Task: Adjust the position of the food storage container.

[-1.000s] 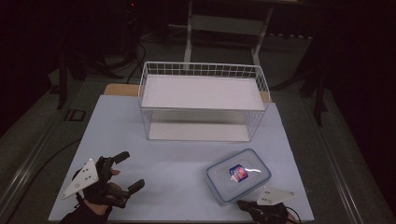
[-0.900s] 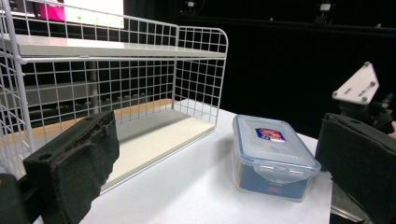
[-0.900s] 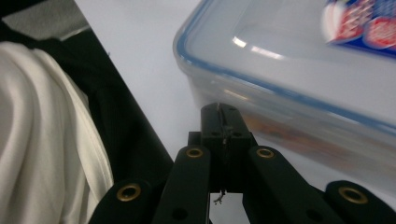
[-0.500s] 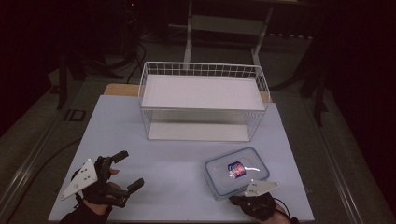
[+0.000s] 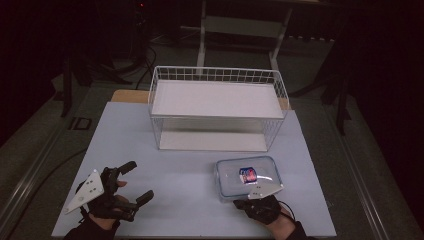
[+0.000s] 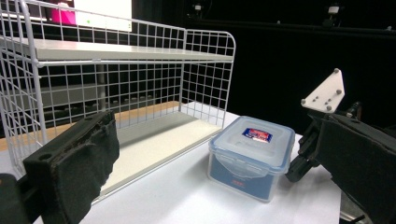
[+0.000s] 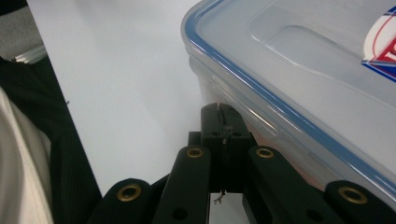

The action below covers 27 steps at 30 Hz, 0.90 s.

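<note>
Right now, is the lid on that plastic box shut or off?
Shut, as far as shows. The lid sits flat and square on the box, its blue rim flush all round. Whether the side clips are latched, cannot tell.

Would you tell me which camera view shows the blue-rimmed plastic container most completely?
The left gripper view: the plastic container appears whole, with lid, label and side wall. The high view shows its lid from above, the near edge partly hidden by the right gripper. The right gripper view shows one close corner.

Container [image 7: 299, 79] cropped top, right; label [image 7: 383, 46] cut off, unreadable.
</note>
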Available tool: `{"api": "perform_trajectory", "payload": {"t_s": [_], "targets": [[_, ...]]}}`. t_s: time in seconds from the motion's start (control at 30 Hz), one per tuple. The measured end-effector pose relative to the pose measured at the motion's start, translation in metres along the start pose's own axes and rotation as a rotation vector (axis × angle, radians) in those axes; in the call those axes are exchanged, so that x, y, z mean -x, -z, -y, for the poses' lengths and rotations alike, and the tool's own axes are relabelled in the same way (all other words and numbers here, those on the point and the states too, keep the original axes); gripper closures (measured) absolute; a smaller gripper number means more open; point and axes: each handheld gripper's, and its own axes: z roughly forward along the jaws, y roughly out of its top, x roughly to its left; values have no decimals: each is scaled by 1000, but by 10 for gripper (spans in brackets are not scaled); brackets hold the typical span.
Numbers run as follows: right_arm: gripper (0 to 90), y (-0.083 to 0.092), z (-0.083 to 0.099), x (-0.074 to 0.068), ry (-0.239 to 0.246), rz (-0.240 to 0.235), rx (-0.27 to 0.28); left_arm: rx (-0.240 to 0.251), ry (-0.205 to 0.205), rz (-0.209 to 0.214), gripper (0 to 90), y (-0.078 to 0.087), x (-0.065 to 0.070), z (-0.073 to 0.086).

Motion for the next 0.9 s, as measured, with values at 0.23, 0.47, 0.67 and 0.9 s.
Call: {"api": "perform_trajectory", "payload": {"t_s": [0.23,0.47,0.67,0.9], "targets": [[900,8,-5,-3,-20,-30,44,-9,9,-2,0,-1,-1,1],[900,60,-4,28,-79,132,163,-19,6,1,0,-4,0,2],[900,91,8,68,-154,287,192,-24,30,1,0,-6,-2,4],[900,86,22,97,-221,359,167,-54,31,17,0,-11,2,6]]}}
